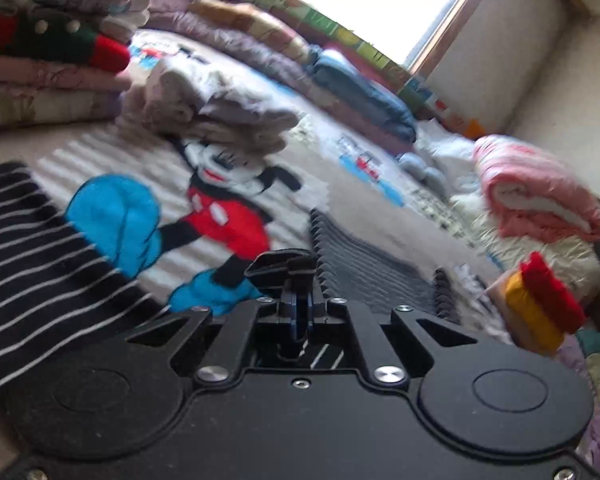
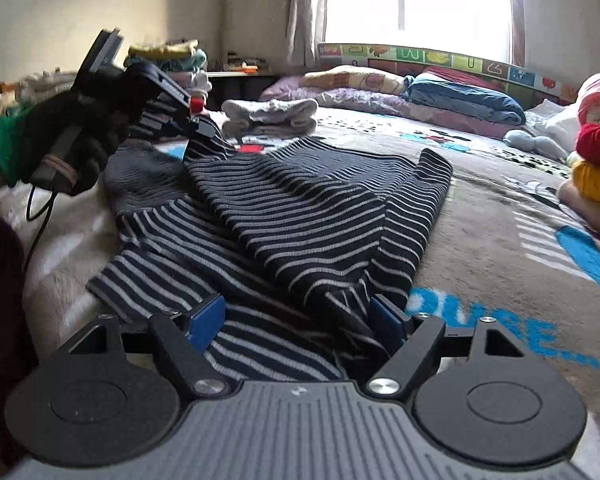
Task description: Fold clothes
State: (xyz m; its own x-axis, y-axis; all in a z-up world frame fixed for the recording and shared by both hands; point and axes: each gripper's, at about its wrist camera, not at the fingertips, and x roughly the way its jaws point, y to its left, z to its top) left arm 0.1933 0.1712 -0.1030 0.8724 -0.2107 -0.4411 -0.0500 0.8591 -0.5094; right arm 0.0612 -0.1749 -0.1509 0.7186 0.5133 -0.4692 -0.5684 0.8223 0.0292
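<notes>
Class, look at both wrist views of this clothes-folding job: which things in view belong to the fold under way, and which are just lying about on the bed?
In the job:
- striped sweater
- left tool, shut on the sweater's far edge
- right tool, open at the sweater's near end

Lying about:
- folded grey clothes
- pink blanket roll
- red and yellow folded pile
- blue pillow
- cartoon bedspread

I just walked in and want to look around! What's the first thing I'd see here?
Your eye lands on the dark striped sweater spread across the middle of the bed. The left hand-held gripper pinches its far corner and lifts it, while the right hand-held gripper sits open over its near edge. Under it lies a blanket with a bright cartoon mouse in red shorts.
</notes>
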